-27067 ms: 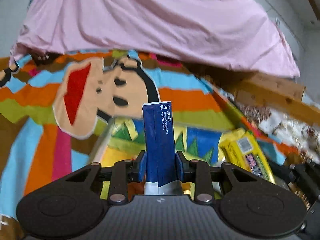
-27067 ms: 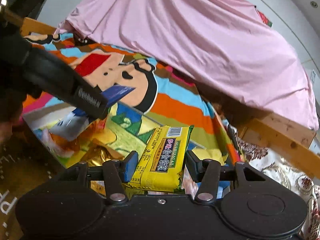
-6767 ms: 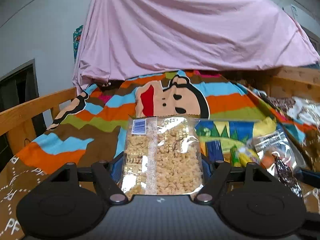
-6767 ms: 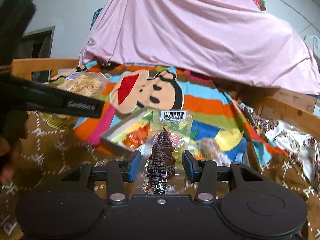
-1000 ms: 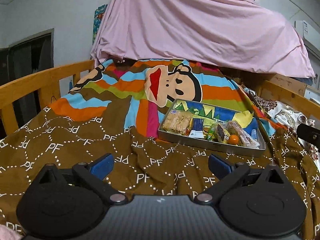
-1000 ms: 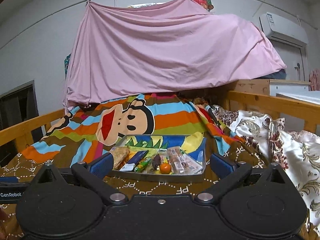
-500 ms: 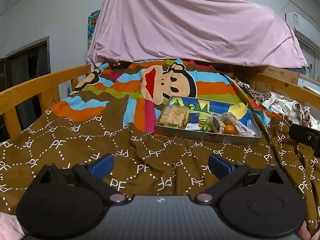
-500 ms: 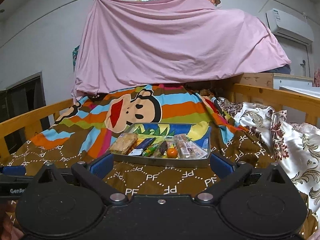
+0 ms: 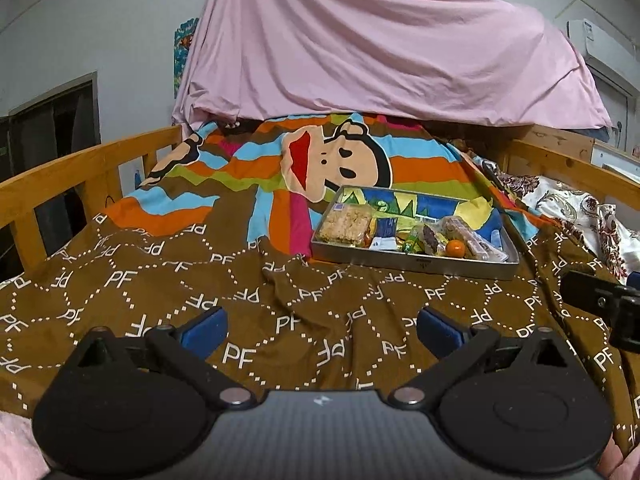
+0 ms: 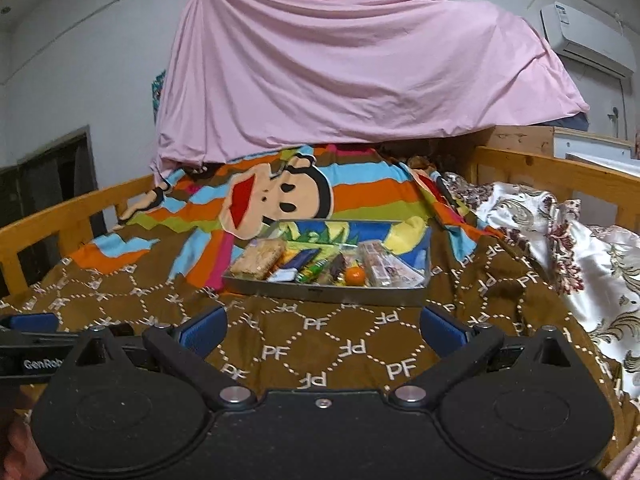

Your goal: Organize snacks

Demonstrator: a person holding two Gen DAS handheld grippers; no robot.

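A metal tray (image 9: 416, 263) sits on the bed, holding several snacks in a row: a clear bag of crumbly snack (image 9: 346, 225) at its left, a blue packet (image 9: 383, 232), a small orange (image 9: 455, 248) and a wrapped bar (image 9: 478, 245). The tray also shows in the right wrist view (image 10: 324, 291) with the orange (image 10: 355, 275). My left gripper (image 9: 320, 330) is open and empty, well short of the tray. My right gripper (image 10: 322, 330) is open and empty, also back from the tray.
The bed is covered by a brown patterned blanket (image 9: 280, 304) and a striped cartoon monkey blanket (image 9: 336, 160). Wooden rails (image 9: 60, 184) run along both sides. A pink sheet (image 9: 380, 52) hangs behind. A floral quilt (image 10: 580, 256) lies at the right.
Both grippers have drawn back from the tray and stay open and empty. The tray looks slightly smaller and farther in the left wrist view.
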